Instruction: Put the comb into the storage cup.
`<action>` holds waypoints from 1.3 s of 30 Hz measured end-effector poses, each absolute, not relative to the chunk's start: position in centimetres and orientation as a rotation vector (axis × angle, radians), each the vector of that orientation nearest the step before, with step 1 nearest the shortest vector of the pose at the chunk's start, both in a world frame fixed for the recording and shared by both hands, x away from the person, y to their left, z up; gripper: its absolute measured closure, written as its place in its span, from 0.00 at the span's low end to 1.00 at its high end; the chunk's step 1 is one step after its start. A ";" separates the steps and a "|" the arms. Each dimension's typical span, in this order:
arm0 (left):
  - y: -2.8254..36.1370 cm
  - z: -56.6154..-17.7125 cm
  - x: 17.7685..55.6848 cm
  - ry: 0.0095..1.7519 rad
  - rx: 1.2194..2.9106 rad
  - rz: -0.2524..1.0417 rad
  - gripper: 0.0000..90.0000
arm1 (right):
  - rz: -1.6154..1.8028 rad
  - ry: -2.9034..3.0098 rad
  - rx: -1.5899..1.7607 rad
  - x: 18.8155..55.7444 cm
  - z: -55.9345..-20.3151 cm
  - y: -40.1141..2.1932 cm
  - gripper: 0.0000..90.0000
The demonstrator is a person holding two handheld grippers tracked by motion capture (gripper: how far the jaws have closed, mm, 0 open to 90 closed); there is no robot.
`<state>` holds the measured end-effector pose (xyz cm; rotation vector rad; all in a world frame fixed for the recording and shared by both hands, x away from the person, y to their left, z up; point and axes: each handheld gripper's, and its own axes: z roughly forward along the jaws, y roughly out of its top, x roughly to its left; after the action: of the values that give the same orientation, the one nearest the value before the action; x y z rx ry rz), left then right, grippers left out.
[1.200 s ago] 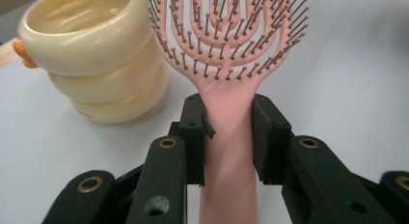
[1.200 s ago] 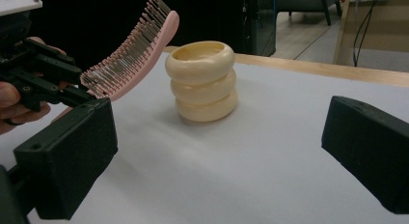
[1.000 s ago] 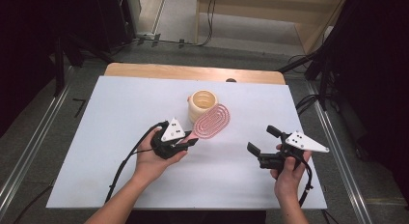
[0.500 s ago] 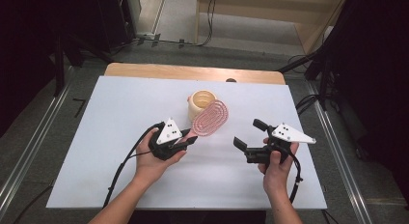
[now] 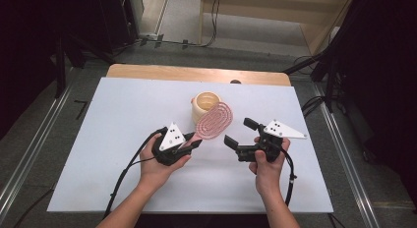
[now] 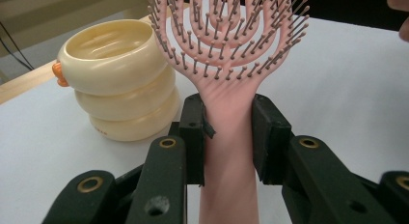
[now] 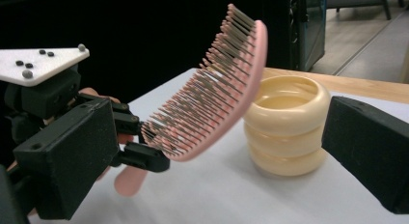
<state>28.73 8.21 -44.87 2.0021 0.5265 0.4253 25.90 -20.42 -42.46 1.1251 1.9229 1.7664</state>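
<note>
My left gripper (image 6: pixel 226 137) is shut on the handle of a pink vented hairbrush (image 6: pixel 226 45), holding it lifted and tilted with its bristled head (image 5: pixel 215 121) rising toward a cream ribbed cup (image 5: pixel 205 104). In the right gripper view the hairbrush (image 7: pixel 217 89) leans in front of the cup (image 7: pixel 287 125), bristles facing left. My right gripper (image 5: pixel 241 133) stands open just right of the brush head, jaws wide apart and pointing at it. The left gripper (image 7: pixel 144 142) is seen gripping the handle low on the left.
The white table top (image 5: pixel 123 110) has free room on all sides of the cup. A wooden strip (image 5: pixel 147 72) runs along its far edge. Cables (image 5: pixel 123 174) trail from both grippers toward the near edge.
My right gripper has moved left toward the brush head. The left gripper has raised and turned the brush slightly, its head now closer to the cup.
</note>
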 end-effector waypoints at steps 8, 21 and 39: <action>8.0 -45.1 28.4 0.530 1.992 0.415 0.78 | 1.800 1.929 1.155 26.7 -42.5 -18.8 0.00; 7.9 -45.0 27.8 0.535 1.946 0.449 0.78 | 1.799 1.916 1.266 27.5 -42.6 -16.8 0.14; 7.4 -45.3 27.3 0.533 1.926 0.485 0.78 | 1.821 1.872 1.389 28.1 -42.8 -15.6 0.41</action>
<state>27.30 7.44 -45.32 1.9264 0.5331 0.4846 28.06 -15.62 -42.84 1.3894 1.8721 1.8207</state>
